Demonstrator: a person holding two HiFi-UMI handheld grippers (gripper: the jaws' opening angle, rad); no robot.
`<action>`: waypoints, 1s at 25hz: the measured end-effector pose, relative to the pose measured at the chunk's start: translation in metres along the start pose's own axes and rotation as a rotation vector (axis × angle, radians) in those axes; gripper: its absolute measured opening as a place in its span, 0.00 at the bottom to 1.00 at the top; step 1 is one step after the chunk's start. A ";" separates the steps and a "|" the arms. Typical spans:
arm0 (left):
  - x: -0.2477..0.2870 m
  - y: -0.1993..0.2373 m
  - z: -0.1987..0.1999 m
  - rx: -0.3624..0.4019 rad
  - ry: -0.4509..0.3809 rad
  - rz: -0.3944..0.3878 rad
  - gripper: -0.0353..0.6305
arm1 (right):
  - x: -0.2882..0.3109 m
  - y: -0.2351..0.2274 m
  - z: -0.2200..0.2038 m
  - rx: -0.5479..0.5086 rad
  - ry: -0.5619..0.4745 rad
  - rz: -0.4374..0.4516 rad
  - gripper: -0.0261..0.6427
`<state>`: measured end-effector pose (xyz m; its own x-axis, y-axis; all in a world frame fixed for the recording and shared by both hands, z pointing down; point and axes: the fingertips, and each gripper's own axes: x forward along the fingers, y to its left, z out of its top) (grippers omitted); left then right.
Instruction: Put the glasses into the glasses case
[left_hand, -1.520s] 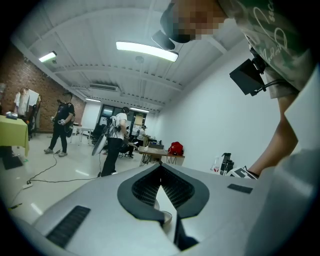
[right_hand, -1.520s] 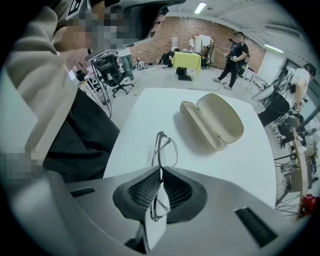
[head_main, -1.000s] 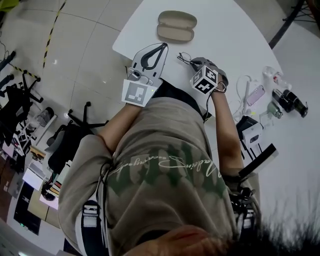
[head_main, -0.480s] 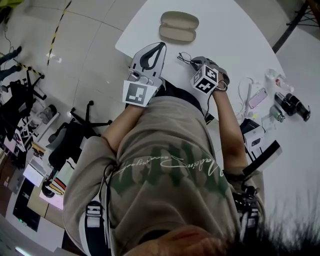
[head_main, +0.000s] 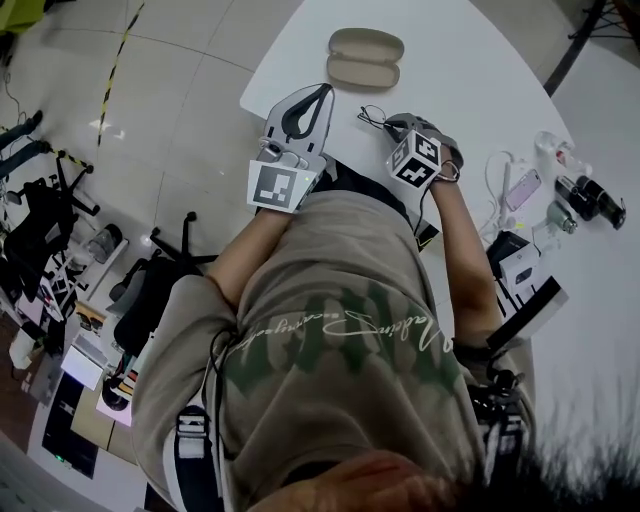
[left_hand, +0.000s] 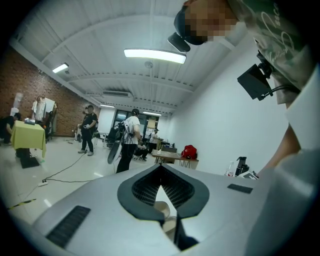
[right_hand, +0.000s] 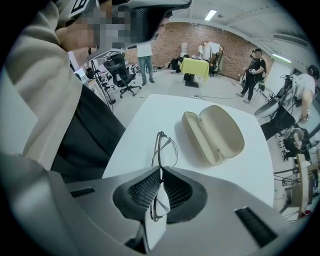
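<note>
My right gripper (right_hand: 160, 169) is shut on a pair of thin dark-framed glasses (right_hand: 163, 149), held folded over the white table (right_hand: 145, 125). One lens pokes forward past the jaw tips, the other sits between the jaws. In the head view the glasses (head_main: 372, 117) jut from the right gripper (head_main: 392, 125) near the table's front edge. The beige glasses case (right_hand: 215, 134) lies open and empty just beyond, and in the head view the case (head_main: 365, 57) sits farther up the table. My left gripper (head_main: 322, 92) is shut with nothing in it, tips at the table's left edge.
At the table's right side lie a phone (head_main: 522, 189), white cables (head_main: 497, 172), dark cylinders (head_main: 598, 203) and a black box (head_main: 511, 262). Office chairs (head_main: 150, 285) stand on the floor to the left. People stand far off in the room (left_hand: 131, 137).
Only the head view shifted slightly; the case and both grippers sit a little more to the right in the picture. The grippers hold the same poses.
</note>
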<state>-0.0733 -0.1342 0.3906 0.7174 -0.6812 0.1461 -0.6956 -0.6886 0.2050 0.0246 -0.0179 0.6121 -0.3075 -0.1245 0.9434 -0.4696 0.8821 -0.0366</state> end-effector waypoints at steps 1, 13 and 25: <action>0.000 0.005 0.003 -0.002 0.006 0.008 0.06 | 0.001 -0.001 0.003 0.000 -0.001 0.000 0.08; 0.007 0.024 0.010 -0.009 -0.007 -0.028 0.06 | 0.002 -0.012 0.021 -0.035 -0.004 -0.010 0.08; 0.008 0.037 0.002 -0.035 0.000 -0.058 0.06 | 0.007 -0.025 0.041 -0.093 0.008 0.004 0.08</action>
<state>-0.0937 -0.1652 0.3978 0.7566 -0.6403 0.1330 -0.6509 -0.7179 0.2468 0.0007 -0.0594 0.6063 -0.3020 -0.1179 0.9460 -0.3895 0.9210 -0.0095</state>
